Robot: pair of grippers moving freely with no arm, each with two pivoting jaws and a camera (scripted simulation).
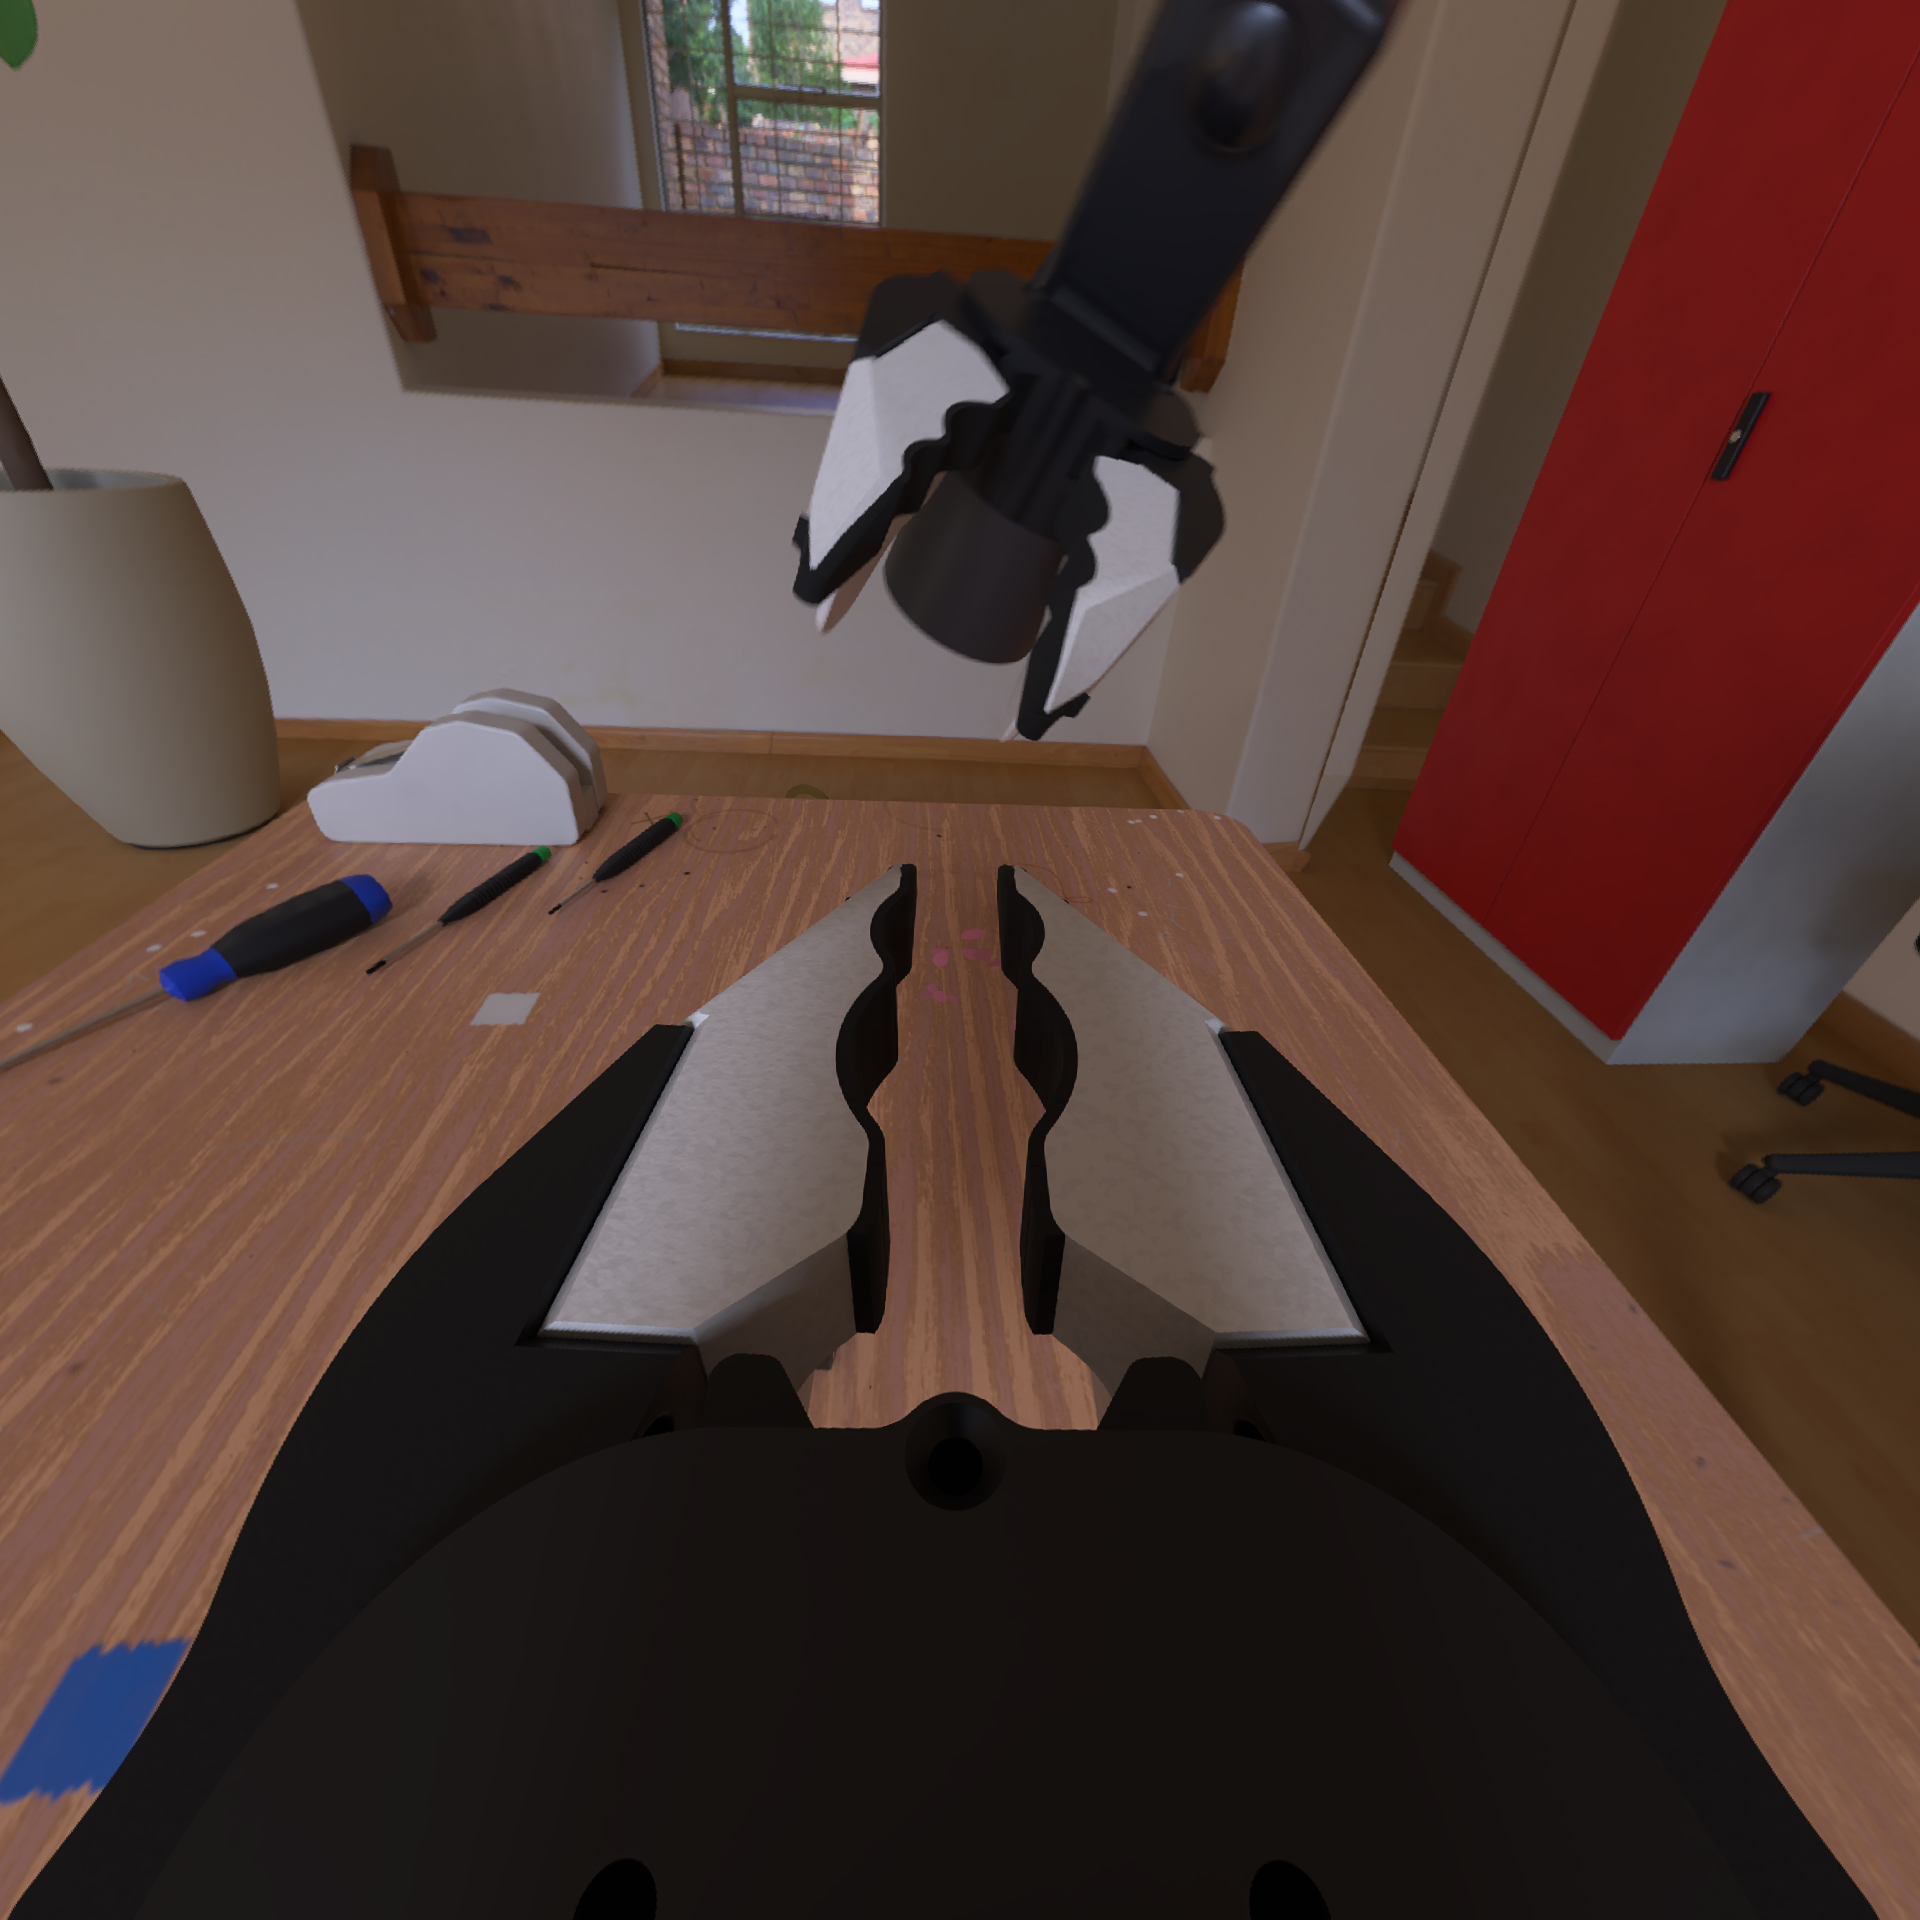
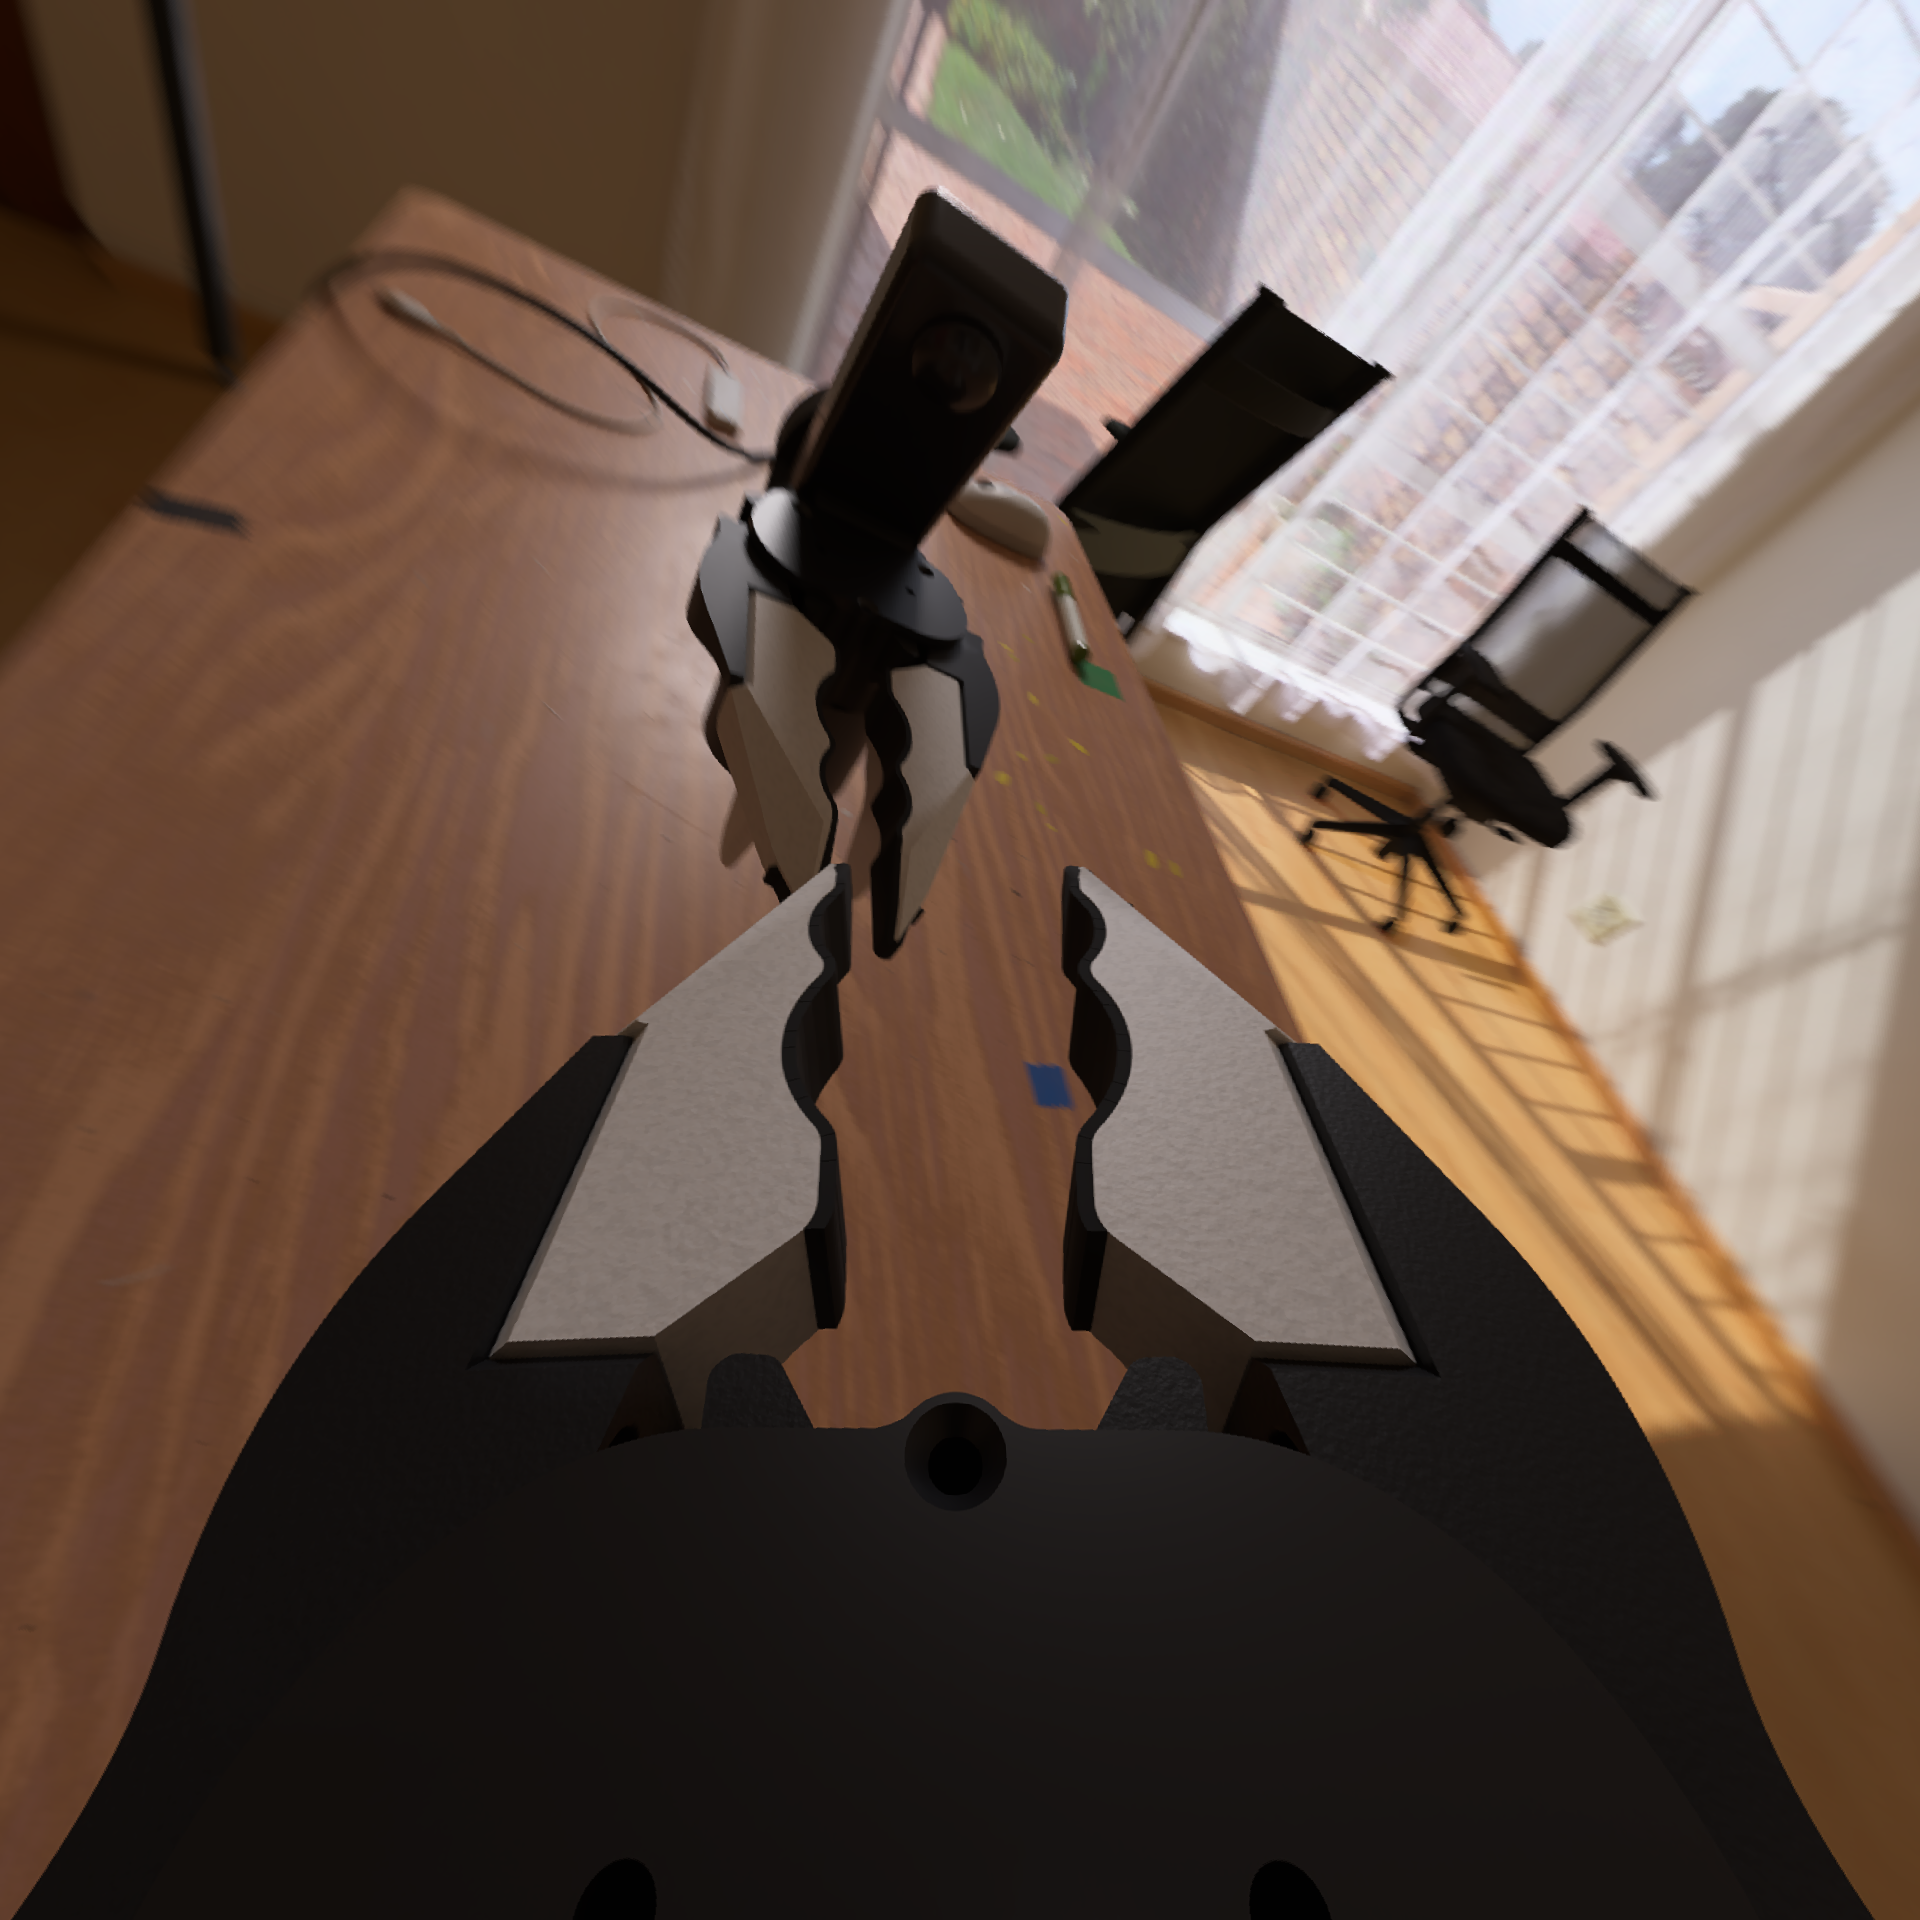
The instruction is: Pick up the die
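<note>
No die shows in either view. My left gripper (image 1: 956, 878) hovers low over the wooden table (image 1: 312, 1195). Its fingers stand a narrow gap apart with nothing between them, and only bare wood with small pink marks (image 1: 958, 966) shows in the gap. My right gripper (image 2: 956, 883) is open wider and empty, tilted above the table. In the left wrist view it hangs in the air ahead, pointing down (image 1: 930, 670). In the right wrist view the left gripper (image 2: 857, 883) is just ahead, its tips close to my right fingertips.
A blue and black screwdriver (image 1: 275, 940), two thin green-capped screwdrivers (image 1: 499, 894) and a white tape dispenser (image 1: 457, 779) lie at the far left. A pot (image 1: 125, 665) and a red cabinet (image 1: 1662, 520) flank the table. A cable (image 2: 520, 343) and a blue patch (image 2: 1047, 1086) show on the wood.
</note>
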